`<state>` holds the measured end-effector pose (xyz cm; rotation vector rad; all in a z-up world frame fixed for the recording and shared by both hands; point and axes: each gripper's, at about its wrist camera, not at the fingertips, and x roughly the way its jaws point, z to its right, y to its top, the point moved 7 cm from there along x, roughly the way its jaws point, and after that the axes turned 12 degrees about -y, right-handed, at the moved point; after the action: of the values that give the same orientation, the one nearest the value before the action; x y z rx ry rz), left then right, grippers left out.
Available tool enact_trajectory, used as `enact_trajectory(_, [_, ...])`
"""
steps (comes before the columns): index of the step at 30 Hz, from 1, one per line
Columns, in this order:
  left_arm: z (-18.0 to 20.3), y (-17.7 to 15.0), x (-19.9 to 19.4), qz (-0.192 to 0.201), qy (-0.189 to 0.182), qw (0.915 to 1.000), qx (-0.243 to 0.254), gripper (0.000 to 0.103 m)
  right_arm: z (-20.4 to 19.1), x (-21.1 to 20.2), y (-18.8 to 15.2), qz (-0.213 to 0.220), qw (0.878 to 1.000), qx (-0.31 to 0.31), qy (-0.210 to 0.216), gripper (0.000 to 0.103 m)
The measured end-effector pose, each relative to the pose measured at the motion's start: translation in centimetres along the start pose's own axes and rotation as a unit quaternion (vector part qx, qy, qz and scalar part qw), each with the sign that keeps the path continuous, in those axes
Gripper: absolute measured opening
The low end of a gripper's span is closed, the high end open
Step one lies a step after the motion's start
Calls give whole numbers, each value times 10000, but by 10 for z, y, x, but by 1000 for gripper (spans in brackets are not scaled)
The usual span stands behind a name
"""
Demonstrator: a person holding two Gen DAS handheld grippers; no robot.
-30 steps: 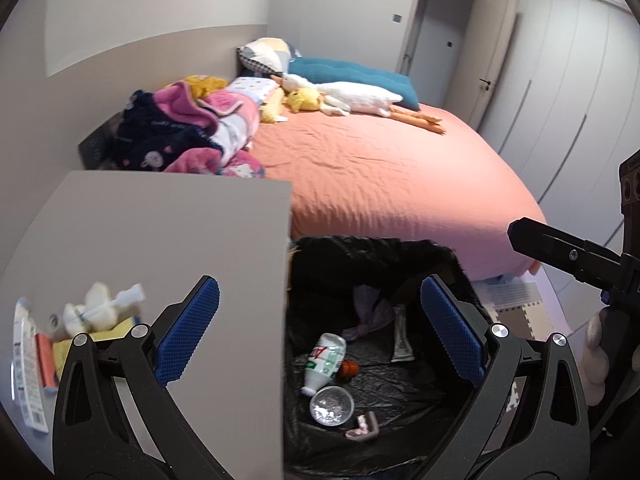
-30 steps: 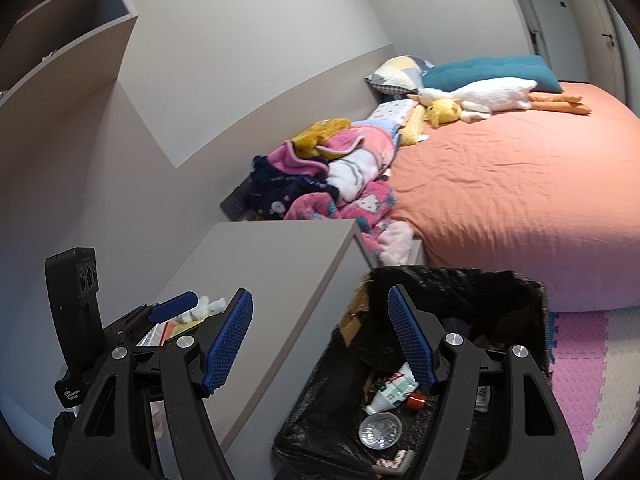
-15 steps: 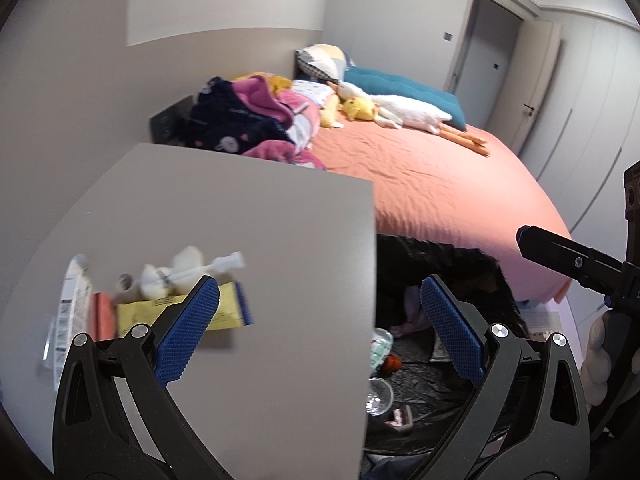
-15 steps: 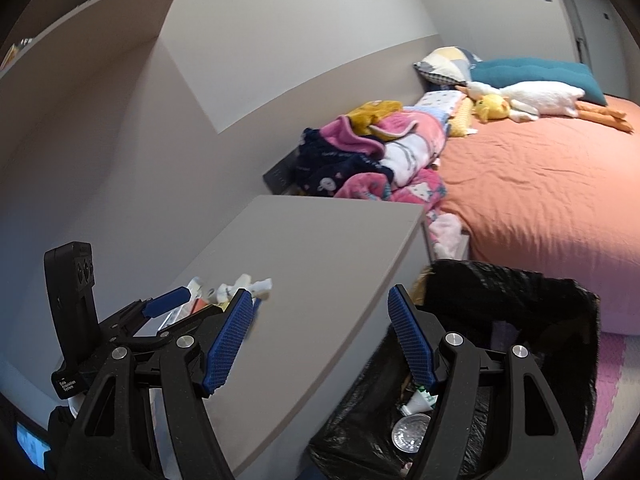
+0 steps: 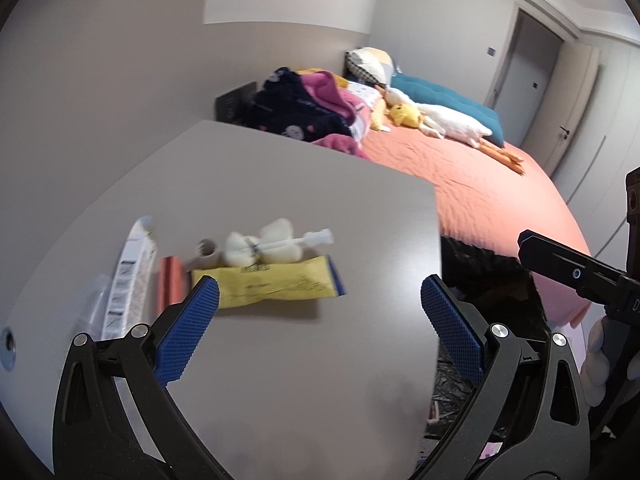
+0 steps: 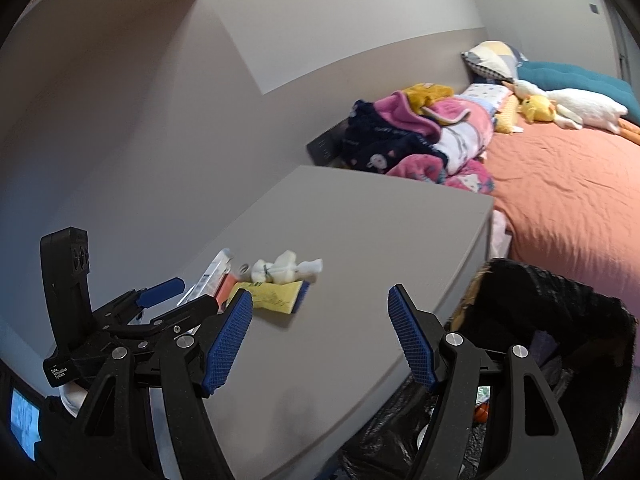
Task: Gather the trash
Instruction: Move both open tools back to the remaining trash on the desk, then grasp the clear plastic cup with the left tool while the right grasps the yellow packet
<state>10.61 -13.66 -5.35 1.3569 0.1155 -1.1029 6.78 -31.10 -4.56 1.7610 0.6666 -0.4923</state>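
Trash sits in a small heap at the near left of the grey tabletop (image 5: 280, 200): a yellow packet (image 5: 276, 286), white wadded tissues (image 5: 260, 246) with a syringe (image 5: 300, 240) lying across them, a small tape roll (image 5: 206, 249), an orange strip (image 5: 170, 282) and a clear blister pack (image 5: 128, 276). A second ago we looked down into the black-lined bin (image 6: 560, 320) with a bottle and cup inside; now both views have swung left, so the tabletop fills the middle and the bin has slid to the right edge. The heap, then at the far left border of the left view, now lies just beyond the left gripper (image 5: 320, 320). Its jaws stand wide apart with nothing between them, as before. The right gripper (image 6: 320, 336) also holds its blue pads apart and empty, the same gap as a second ago, over the bare near part of the table.

We see the table's right edge drop straight off, with the bin just beside it. Beyond the table's far edge lie a pile of clothes (image 6: 420, 136) and the bed (image 6: 560, 200) with its orange cover. Between the heap and the table's right and far edges the surface is open. In the right view the left gripper shows at the left, near the heap.
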Motion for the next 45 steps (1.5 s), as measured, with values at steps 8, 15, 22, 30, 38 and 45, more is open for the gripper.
enact_trajectory(8, [-39, -13, -19, 64, 264, 9991, -329, 97, -28, 23, -3, -214, 9994, -256, 132, 71])
enact_trajectory(15, [-67, -21, -29, 93, 447, 9976, -525, 97, -51, 43, -8, -408, 9978, -475, 238, 71])
enact_trajectory(22, [-95, -26, -38, 126, 620, 9956, -694, 97, -76, 67, -13, -590, 9950, -753, 296, 71])
enact_trajectory(30, [-128, -30, -44, 130, 798, 9928, -879, 97, -99, 92, -16, -762, 9909, -1060, 323, 71])
enact_trajectory(38, [-155, -33, -40, 117, 874, 9906, -1044, 97, -114, 114, -17, -921, 9859, -1367, 299, 71])
enact_trajectory(45, [-182, -31, -36, 123, 991, 9880, -1180, 97, -124, 135, -17, -1068, 9796, -1665, 343, 71])
